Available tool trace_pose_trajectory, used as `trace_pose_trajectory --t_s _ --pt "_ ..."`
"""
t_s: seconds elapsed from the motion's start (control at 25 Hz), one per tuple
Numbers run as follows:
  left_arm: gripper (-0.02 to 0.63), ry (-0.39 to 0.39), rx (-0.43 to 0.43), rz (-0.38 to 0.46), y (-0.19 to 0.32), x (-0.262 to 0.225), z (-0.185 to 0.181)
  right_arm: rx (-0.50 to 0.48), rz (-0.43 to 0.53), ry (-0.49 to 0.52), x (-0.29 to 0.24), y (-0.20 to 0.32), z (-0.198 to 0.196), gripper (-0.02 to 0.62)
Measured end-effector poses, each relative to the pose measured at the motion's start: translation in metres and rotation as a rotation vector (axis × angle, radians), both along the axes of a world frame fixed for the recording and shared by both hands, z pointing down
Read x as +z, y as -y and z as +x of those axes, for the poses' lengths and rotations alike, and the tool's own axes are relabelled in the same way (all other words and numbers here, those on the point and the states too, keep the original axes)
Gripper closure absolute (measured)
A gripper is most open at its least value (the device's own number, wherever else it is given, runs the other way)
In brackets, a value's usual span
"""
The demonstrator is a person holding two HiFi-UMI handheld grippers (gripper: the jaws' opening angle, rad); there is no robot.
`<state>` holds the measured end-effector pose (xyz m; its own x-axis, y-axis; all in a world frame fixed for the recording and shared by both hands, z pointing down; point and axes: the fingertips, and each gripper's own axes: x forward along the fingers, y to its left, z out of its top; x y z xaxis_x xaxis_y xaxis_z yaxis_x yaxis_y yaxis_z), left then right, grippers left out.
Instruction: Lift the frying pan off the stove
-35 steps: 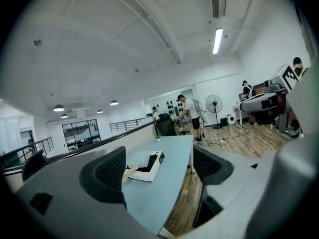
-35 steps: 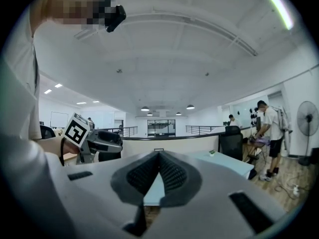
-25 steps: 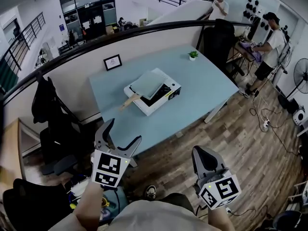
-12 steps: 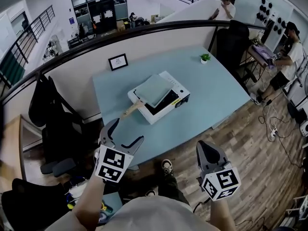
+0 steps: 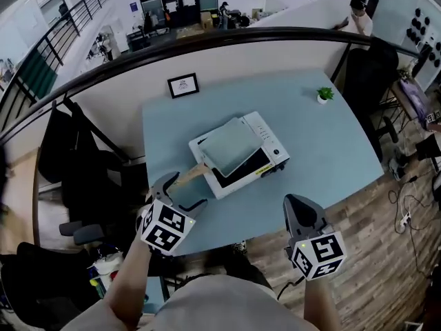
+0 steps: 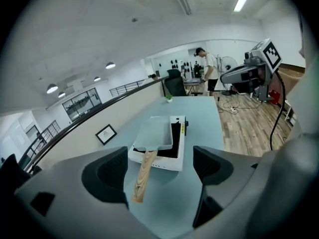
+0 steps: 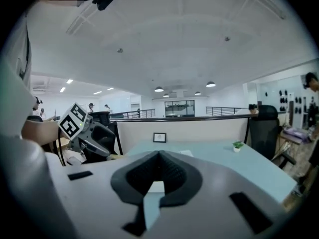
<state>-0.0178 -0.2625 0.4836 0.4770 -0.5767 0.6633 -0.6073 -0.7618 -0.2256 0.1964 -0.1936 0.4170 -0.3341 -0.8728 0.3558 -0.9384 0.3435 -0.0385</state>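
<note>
handle (image 5: 192, 172) beyond stove (image 5: 266, 134) edge, near left claw (image 5: 180, 194)

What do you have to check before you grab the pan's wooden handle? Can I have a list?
1. Is the left gripper open: ok, jaws apart.
2. Is the wooden handle lined up with the gap: ok, it points toward the gripper.
3. Is the handle far enough between the jaws to grip: cannot tell.
4. Is the frying pan resting on the stove: ok, not lifted yet.
5. Does the pan look empty, nothing to spill: ok.
6. Is the right gripper out of the way: ok, shut, off to the side, holding nothing.
</note>
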Motion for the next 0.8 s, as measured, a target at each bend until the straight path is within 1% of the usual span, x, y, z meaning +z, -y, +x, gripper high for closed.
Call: trace_pose_trajectory --t_s 0.12,0.24,0.32,0.4,0.52,0.64,0.8 --pt "0.199 0.062 -0.021 -0.054 0.023 0.019 0.01 -0.059 -0.03 0.006 0.012 0.036 0.01 0.591" --pt "0.198 0.141 0.033 -0.155 0.032 0.043 0.02 -0.116 -0.059 0.011 0.025 0.066 0.016 0.591" --pt "0.198 0.175 0.07 -0.224 0.035 0.059 0.027 -0.152 -0.082 0.013 0.035 0.083 0.017 0.591" --pt "0.198 0.208 0.076 -0.26 0.043 0.072 0.03 -0.189 -0.105 0.022 0.046 0.099 0.015 0.591" --pt "0.198 0.266 0.057 -0.303 0.054 0.09 0.027 -0.246 -0.13 0.036 0.061 0.116 0.01 0.591" --pt "0.198 0.299 0.044 -0.351 0.064 0.106 0.026 -0.286 -0.152 0.035 0.076 0.13 0.005 0.591" --pt "0.199 0.316 0.04 -0.408 0.076 0.125 0.027 -0.309 -0.182 0.044 0.092 0.143 0.0 0.591"
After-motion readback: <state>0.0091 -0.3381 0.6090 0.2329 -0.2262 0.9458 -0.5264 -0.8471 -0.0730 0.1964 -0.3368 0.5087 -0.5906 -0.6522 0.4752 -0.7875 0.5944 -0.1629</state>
